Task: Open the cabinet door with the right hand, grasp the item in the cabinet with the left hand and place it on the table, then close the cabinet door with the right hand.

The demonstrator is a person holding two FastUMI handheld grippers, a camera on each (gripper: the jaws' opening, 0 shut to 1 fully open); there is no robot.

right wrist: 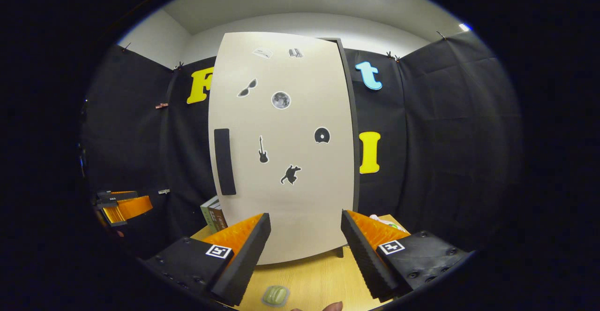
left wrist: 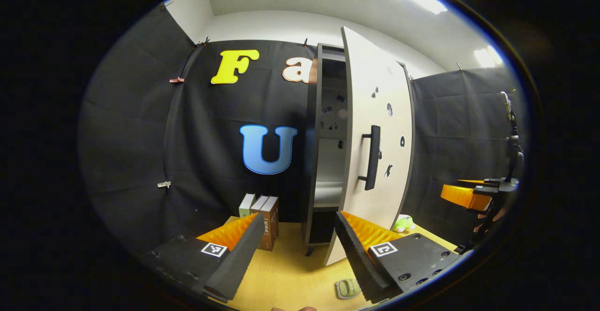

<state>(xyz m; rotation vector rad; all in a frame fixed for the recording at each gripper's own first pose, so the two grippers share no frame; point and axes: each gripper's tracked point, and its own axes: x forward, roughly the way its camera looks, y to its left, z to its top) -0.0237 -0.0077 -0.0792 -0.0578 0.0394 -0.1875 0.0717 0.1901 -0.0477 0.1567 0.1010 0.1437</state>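
Observation:
The tall cabinet (left wrist: 313, 161) stands on the wooden table (left wrist: 290, 269), its pale door (left wrist: 375, 104) swung partly open. The door's dark bar handle (left wrist: 372, 157) faces me. Through the gap I see bare shelves (left wrist: 329, 191). My left gripper (left wrist: 298, 215) is open in front of the gap, holding nothing. A small pale green object (left wrist: 347, 288) lies on the table just below its fingers. In the right gripper view the door (right wrist: 281, 198) and its handle (right wrist: 225, 161) face my open right gripper (right wrist: 305, 215), and the green object (right wrist: 275, 296) lies near it.
Several books (left wrist: 262, 217) stand left of the cabinet, also seen as books (right wrist: 213, 215) in the right gripper view. A green-and-white thing (left wrist: 403, 223) lies on the table right of the door. The other gripper (left wrist: 466, 196) is held at the far right, apart from the door.

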